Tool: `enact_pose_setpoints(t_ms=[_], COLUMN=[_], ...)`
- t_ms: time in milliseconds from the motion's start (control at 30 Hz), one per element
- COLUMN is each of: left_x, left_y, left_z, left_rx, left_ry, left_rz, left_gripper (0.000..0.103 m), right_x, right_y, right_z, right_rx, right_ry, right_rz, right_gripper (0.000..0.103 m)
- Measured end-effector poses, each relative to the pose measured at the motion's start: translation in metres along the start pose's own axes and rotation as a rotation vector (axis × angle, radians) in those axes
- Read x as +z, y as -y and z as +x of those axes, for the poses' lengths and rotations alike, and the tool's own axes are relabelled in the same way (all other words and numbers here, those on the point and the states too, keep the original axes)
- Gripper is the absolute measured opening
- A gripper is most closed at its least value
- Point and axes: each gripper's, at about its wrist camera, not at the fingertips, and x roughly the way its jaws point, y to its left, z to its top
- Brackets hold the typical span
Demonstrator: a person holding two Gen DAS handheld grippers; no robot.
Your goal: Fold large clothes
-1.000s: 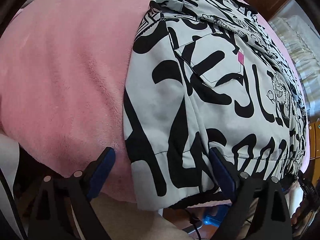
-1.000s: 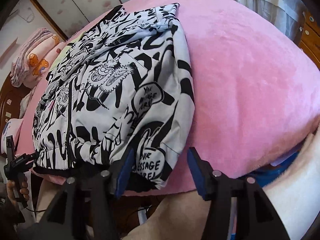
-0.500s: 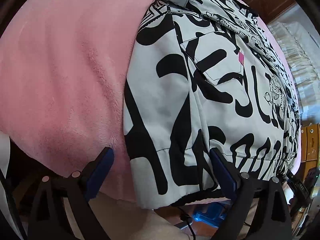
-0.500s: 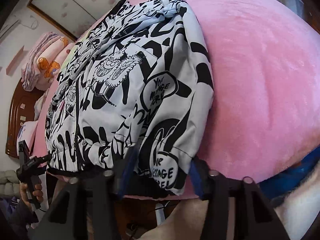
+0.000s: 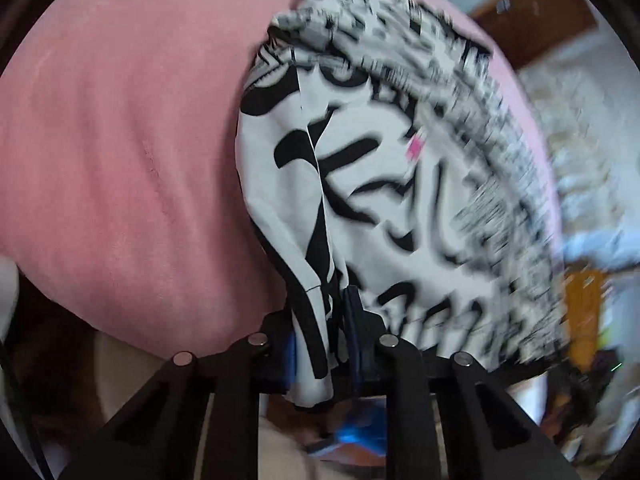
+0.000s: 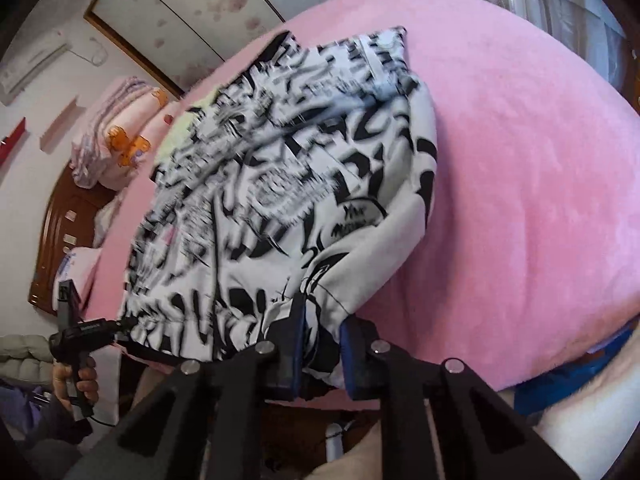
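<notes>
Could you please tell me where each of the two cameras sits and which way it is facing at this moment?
Left wrist: sits on the left claw, facing up the black-and-white printed jacket on the pink plush blanket; own fingers show.
Right wrist: sits on the right claw, facing the jacket's opposite corner; the left hand shows.
Shared: jacket hem, gripped by both, and blanket.

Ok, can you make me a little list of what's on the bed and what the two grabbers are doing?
garment: black-and-white printed jacket, lying on the bed
surface: pink fleece blanket
left gripper: shut on the jacket's bottom hem, near one corner
right gripper: shut on the hem near the other corner
hem: bunched at both grippers
beside bed: folded pink bedding with a bear print
</notes>
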Motion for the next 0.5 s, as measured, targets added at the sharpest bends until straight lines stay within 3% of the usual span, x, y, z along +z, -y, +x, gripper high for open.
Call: enact_pose_setpoints(t_ms=[133, 300, 500], left_x=[0.021, 0.083, 0.172], left_y=[0.012, 0.042, 0.079], left_z=[-0.027, -0.056, -0.05], left_rx=[-0.136, -0.244, -0.227], left_ry=[0.079, 0.193, 0.267], left_rz=[-0.089, -0.109, -0.074], left_gripper=[0.015, 0.014, 0.014], right_x=[0.033, 0.092, 0.183], right_y=[-0.019, -0.035, -0.043], right_z=[-0.024, -0.036, -0.008], right_rx=[0.075, 0.157, 0.181], right_ry=[0.07, 0.145, 0.188], right_rz=[-0.006, 0.018, 0.098], right_gripper=[0.014, 0.014, 0.014])
